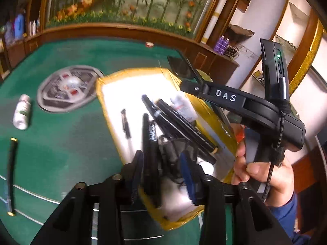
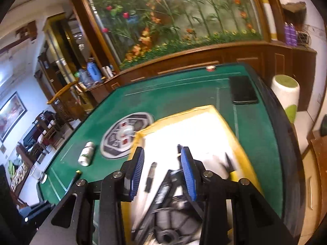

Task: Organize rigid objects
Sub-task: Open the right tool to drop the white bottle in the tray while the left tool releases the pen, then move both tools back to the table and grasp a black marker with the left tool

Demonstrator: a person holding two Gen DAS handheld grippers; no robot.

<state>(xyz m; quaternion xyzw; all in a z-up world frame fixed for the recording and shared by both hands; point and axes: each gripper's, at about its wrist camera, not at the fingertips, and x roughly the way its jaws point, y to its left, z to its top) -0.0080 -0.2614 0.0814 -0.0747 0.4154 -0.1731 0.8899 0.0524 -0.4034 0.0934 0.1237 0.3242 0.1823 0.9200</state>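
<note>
Both of your tongs, left tongs (image 1: 162,166) and right tongs (image 2: 162,168), hang apart and empty over the yellow-rimmed tray (image 1: 106,110) of dark objects at lower centre on the green worktop (image 1: 61,143).

1. Only thing reading clearly is "DAS" in white letters, sitting on the black arm of the right gripper (image 1: 185,86).
2. Label on the white bottle (image 1: 21,111) is coming out too blurry.

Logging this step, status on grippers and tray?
Left gripper open, right gripper open, both over yellow tray. Black items piled inside. White bottle, black stick outside on table.
</note>
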